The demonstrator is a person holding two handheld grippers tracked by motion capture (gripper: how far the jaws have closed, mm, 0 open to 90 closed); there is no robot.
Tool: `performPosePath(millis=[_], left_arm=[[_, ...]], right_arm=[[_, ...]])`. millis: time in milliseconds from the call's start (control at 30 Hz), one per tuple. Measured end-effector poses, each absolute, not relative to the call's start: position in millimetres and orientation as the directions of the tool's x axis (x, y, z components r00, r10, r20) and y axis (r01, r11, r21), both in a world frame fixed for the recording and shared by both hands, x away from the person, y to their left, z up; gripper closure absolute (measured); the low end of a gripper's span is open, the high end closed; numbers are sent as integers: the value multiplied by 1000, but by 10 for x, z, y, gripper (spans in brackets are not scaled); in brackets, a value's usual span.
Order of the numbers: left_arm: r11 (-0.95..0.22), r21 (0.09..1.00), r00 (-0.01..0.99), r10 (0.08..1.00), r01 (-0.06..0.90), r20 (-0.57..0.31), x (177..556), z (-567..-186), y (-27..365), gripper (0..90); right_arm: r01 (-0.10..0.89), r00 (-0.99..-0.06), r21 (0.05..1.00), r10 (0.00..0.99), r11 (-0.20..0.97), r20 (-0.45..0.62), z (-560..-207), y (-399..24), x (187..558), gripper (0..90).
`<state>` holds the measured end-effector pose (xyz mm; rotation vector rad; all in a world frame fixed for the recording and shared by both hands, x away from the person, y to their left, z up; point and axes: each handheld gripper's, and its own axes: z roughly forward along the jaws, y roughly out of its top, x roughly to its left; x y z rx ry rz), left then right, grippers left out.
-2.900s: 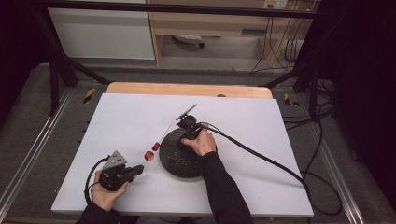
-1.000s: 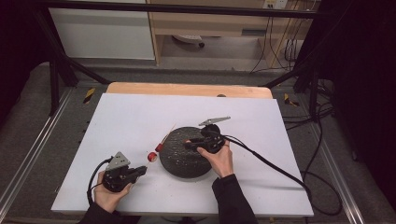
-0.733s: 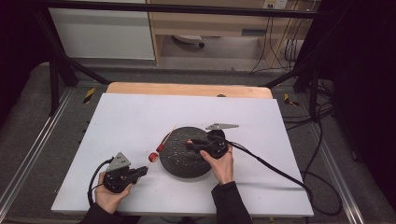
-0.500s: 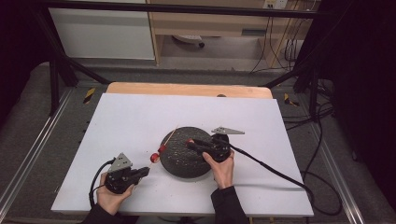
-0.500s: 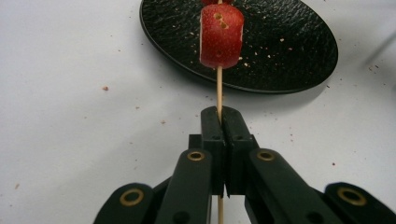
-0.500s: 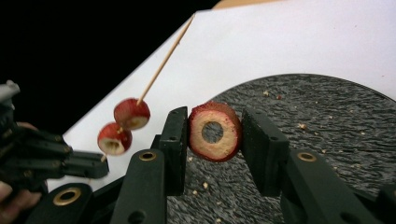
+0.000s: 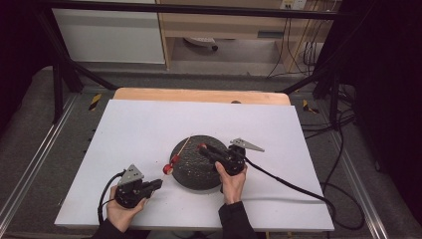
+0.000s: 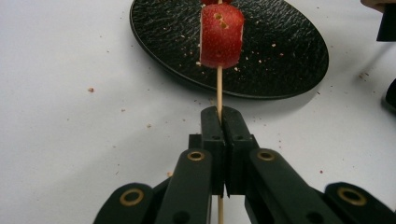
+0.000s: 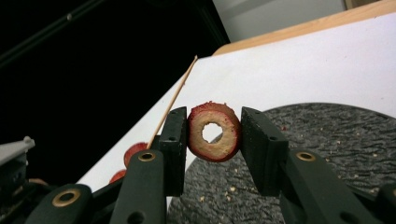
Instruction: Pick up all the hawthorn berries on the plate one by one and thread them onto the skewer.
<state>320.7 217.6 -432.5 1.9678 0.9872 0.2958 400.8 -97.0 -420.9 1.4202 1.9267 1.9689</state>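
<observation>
Skewer first: a thin wooden stick, pinched at its lower part between the closed fingers of the left gripper, and it runs from there up over the near rim of the black plate. 1 red fruit slice is threaded on it, hanging above the plate's edge, with the bottom of a 2nd red piece just above it at the frame's top. From the high view the left gripper sits low on the white table, near the front left, and the skewer slants away from it across the plate's left side.

The right gripper is held over the plate, its hand resting at the plate's right edge. In its own view, the right gripper has a ring-shaped slice, red-skinned with a pale face and a hole through the middle, between its fingers; the left finger touches it, and whether the right one does I cannot tell. Crumbs are scattered over the plate's rough surface and on the table around it.
</observation>
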Motion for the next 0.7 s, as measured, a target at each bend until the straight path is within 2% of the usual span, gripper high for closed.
performPosePath(millis=[700], left_arm=[[-242, 816, 640, 744, 524, -191, 3171, -4340, 2058, 883]], right_arm=[[403, -547, 786, 566, -469, 617, -4179, -953, 4072, 630]])
